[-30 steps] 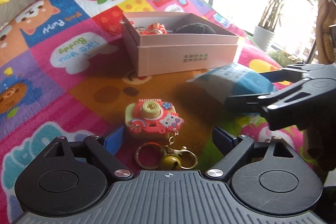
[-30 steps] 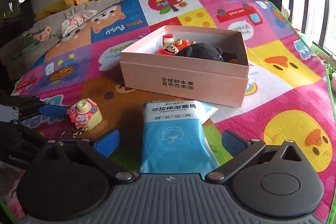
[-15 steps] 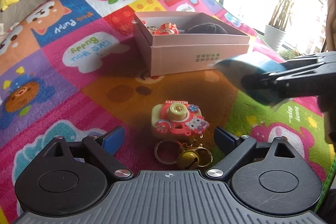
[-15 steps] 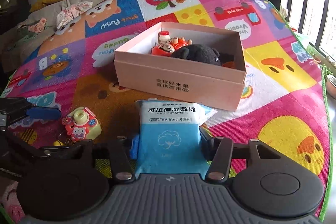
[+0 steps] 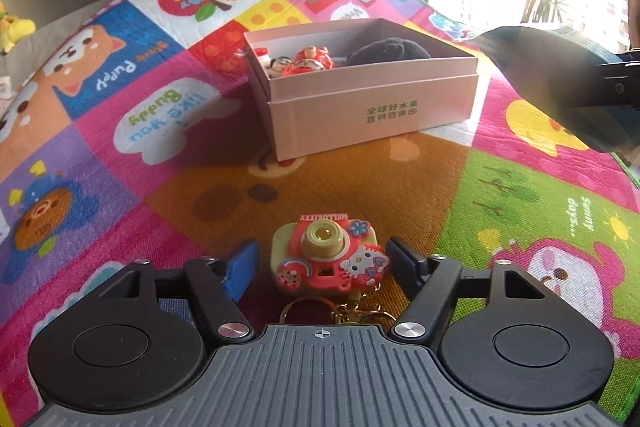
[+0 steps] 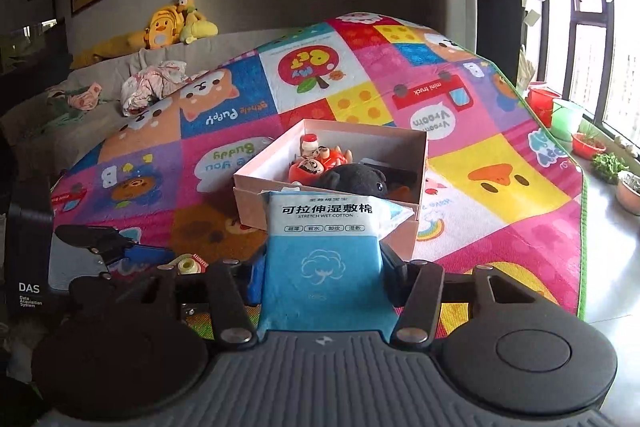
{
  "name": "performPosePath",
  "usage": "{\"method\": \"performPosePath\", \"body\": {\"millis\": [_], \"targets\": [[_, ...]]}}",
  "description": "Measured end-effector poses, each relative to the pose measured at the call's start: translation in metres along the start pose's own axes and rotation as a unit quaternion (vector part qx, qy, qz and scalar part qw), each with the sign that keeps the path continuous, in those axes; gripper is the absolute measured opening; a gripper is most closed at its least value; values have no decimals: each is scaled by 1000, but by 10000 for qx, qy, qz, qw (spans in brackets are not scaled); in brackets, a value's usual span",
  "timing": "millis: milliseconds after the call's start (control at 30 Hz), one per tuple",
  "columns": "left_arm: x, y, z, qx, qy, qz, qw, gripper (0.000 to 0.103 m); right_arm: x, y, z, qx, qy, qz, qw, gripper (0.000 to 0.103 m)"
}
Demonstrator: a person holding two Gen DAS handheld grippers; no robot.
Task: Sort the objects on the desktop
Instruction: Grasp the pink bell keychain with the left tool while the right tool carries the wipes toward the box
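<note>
at the far left, yellow plush toys (image 6: 176,23) sit on a grey sofa (image 6: 100,95) beside crumpled clothes (image 6: 154,85). the colourful play mat (image 5: 132,155) with cartoon squares covers the surface in front of it.

near the left, the left gripper (image 5: 324,259) is low over the mat with its blue-padded fingers (image 5: 240,269) spread, one on each side of the pink toy camera keychain (image 5: 328,255); neither pad touches it. the camera lies on the mat's orange square, its ring and gold clasp trailing toward the near edge, partly hidden by the gripper body.

farther back, near the middle of the mat, stands the open pink cardboard box (image 5: 372,119). inside it are small red dolls (image 5: 304,61) on the left and a black plush (image 5: 386,51) on the right.

to the right, the right gripper (image 6: 322,267) is raised above the mat, its fingers pressed against both sides of a blue and white packet of wet cotton pads (image 6: 324,247). the packet's far end overlaps the near wall of the box in the right wrist view; from the left wrist view it hangs to the right of the box, clear of the mat.

at the far right, potted plants (image 6: 604,163) line the floor below a window.
</note>
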State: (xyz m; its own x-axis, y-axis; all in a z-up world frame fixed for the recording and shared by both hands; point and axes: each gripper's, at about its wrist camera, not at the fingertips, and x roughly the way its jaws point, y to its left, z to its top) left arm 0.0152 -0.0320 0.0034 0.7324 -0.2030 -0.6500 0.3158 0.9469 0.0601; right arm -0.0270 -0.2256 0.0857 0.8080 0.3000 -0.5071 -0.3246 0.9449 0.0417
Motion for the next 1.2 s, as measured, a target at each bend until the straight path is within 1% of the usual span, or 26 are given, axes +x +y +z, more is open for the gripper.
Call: {"method": "performPosePath", "body": {"millis": [100,200,333,400,433,467,533,600,633,667,700,767,800,833,933,1000,1100,1200], "targets": [[-8,-8,3,212,-60,-1,9998,65,-6,-2,-1,12,-56,-14,10000,53],[-26,-6,23,203,-281,-236,9991,65,-18,-9,3,62,-242,-41,9997,53],[-47,6,76,113,-900,-268,9955,65,-40,-22,13,205,-678,-181,9973,53],[-49,8,106,135,-1244,-139,9920,65,-48,-30,17,280,-879,-244,9954,53],[-46,8,123,164,-1391,-54,9901,65,-50,-33,18,311,-946,-274,9946,53],[-41,7,134,180,-1456,-25,9892,65,-51,-37,19,348,-994,-299,9940,53],[-26,3,161,190,-1518,-30,9882,65,-51,-44,19,449,-1045,-328,9930,53],[-8,-2,185,118,-1663,-46,9860,66,-47,-50,19,526,-1029,-313,9928,53],[1,-2,196,86,-1708,-33,9853,69,-44,-52,18,557,-994,-311,9930,53],[8,-2,205,57,-1682,12,9857,78,-41,-55,17,602,-950,-324,9931,53],[12,0,210,-20,-1661,58,9861,85,-37,-57,17,655,-901,-342,9932,53],[13,9,209,-252,-1607,35,9867,90,-33,-62,14,708,-853,-366,9932,53],[12,14,202,-311,-1550,-2,9874,94,-33,-64,12,732,-837,-379,9931,53],[11,16,194,-319,-1493,18,9883,95,-31,-67,10,762,-817,-384,9930,53],[11,22,151,-211,-1167,218,9927,95,-23,-73,9,887,-690,-413,9928,53],[13,24,121,-208,-859,252,9958,96,-18,-73,12,938,-620,-355,9930,53],[15,28,81,-344,-402,163,9985,97,-8,-65,26,836,-534,-192,9949,53],[8,30,54,-532,-249,6,9983,98,5,-54,48,692,-459,25,9965,53]]}}
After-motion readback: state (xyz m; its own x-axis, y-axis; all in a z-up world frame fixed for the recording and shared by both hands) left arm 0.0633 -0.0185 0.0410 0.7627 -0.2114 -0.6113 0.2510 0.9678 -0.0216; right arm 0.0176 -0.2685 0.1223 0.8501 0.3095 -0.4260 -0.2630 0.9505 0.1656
